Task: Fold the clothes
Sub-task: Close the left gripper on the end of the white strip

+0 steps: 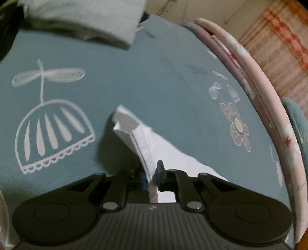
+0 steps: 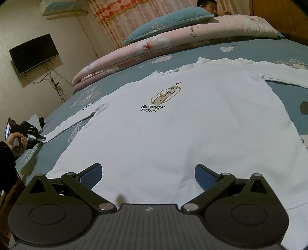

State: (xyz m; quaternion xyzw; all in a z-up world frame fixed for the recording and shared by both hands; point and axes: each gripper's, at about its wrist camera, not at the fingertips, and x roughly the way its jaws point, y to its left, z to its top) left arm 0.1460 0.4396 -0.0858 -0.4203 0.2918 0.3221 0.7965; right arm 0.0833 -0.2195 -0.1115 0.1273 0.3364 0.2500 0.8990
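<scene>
A white T-shirt (image 2: 173, 125) with a small printed picture and the words "Remember" lies flat, front up, on the teal bedsheet (image 2: 250, 52). My right gripper (image 2: 148, 177) stands open just over the shirt's near hem, blue pads wide apart with nothing between them. My left gripper (image 1: 152, 177) is shut on the end of the shirt's left sleeve (image 1: 138, 138), which rises off the sheet in a creased strip. In the right wrist view the left gripper (image 2: 43, 137) shows at the far left, held in a hand (image 2: 16, 139), pinching that sleeve tip.
A folded pink floral quilt (image 2: 154, 48) and a teal pillow (image 2: 169, 21) lie along the bed's far side, with a person (image 2: 209, 5) behind them. A pale folded cloth (image 1: 86, 19) sits beyond the sleeve. A wall television (image 2: 32, 52) hangs at the left.
</scene>
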